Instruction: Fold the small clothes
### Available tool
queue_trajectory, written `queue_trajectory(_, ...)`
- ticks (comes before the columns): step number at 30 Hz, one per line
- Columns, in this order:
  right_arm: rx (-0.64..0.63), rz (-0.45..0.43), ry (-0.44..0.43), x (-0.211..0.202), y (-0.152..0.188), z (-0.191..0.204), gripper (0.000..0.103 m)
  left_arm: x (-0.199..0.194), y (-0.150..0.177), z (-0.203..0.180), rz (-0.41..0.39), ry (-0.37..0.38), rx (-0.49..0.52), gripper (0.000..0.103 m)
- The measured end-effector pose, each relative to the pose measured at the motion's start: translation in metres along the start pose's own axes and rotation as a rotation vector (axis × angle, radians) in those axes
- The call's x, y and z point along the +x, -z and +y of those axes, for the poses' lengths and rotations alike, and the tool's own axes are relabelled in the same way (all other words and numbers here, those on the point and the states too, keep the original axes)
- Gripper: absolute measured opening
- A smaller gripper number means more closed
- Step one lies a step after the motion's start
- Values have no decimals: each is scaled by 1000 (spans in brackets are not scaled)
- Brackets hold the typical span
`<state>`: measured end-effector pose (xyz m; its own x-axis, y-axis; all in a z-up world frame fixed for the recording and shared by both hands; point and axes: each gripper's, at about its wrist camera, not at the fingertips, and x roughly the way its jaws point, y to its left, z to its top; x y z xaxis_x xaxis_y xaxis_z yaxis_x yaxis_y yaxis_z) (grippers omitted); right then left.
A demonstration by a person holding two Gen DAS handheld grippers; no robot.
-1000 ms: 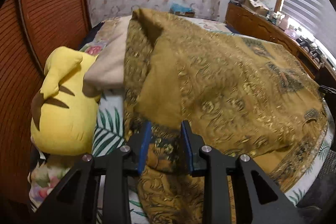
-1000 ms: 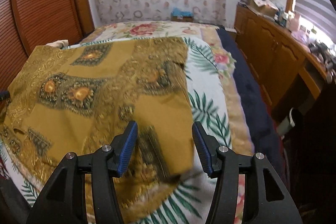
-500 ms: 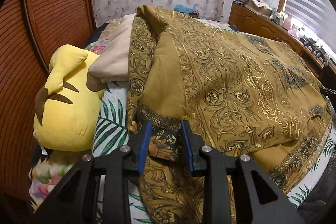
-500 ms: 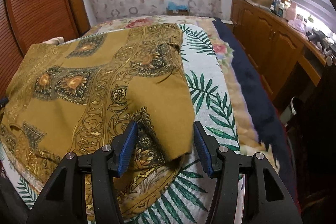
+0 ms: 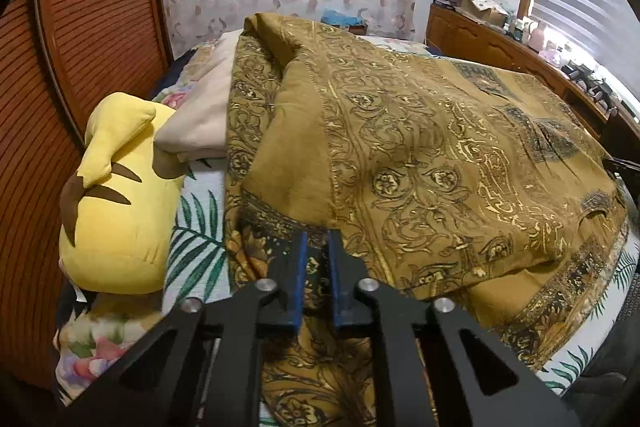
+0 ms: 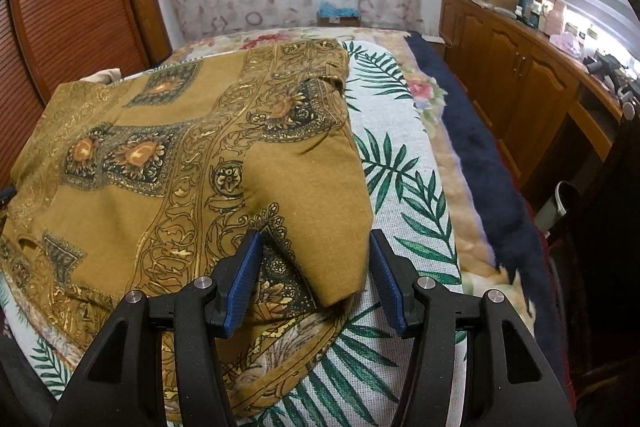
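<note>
A mustard-gold garment (image 5: 420, 155) with gold scrollwork and dark flower borders lies spread on the bed, its sides folded inward. My left gripper (image 5: 317, 239) is at the garment's near left edge. Its jaws are closing, and the blue pads pinch the dark-bordered hem. In the right wrist view the garment (image 6: 160, 155) fills the left half. My right gripper (image 6: 316, 239) stands open over the near right corner. A folded plain flap lies between its fingers, and the pads do not touch it.
A yellow plush toy (image 5: 116, 211) and a beige cloth (image 5: 204, 115) lie left of the garment. The palm-leaf bedsheet (image 6: 400, 187) shows on the right. Beyond it are a dark blue blanket (image 6: 480, 155) and a wooden cabinet (image 6: 520, 87). A louvred wooden door (image 5: 80, 27) stands at left.
The left jaws have narrowed onto the hem between them. The garment has settled flatter on the bed. The right jaws keep the same width.
</note>
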<state>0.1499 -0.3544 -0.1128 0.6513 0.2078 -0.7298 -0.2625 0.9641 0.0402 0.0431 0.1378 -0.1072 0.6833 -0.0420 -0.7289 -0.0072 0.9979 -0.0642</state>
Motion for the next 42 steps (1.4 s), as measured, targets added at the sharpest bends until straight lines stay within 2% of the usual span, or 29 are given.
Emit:
queue_trajectory(6, 2, -1, 0, 0, 0, 0, 55, -7, 0, -6, -28, 5, 3, 0)
queue_trajectory(15, 9, -3, -4, 0, -1, 0, 55, -52, -8, 2, -171, 4, -47, 0)
queue_trajectory(20, 10, -3, -6, 1, -1, 1, 55, -38, -10, 9, -90, -22, -36, 21)
queue_trajectory(24, 9, -3, -4, 0, -1, 1, 55, -22, -1, 16, -12, -54, -53, 25)
queue_trajectory(28, 9, -3, -4, 0, -1, 1, 55, -10, 9, 17, 43, -60, -53, 25)
queue_trajectory(41, 9, -3, -3, 0, -1, 0, 55, -6, 4, 10, 27, -73, -2, 25)
queue_trajectory(42, 9, -3, -3, 0, -1, 0, 55, -6, 3, 10, 20, -77, 1, 20)
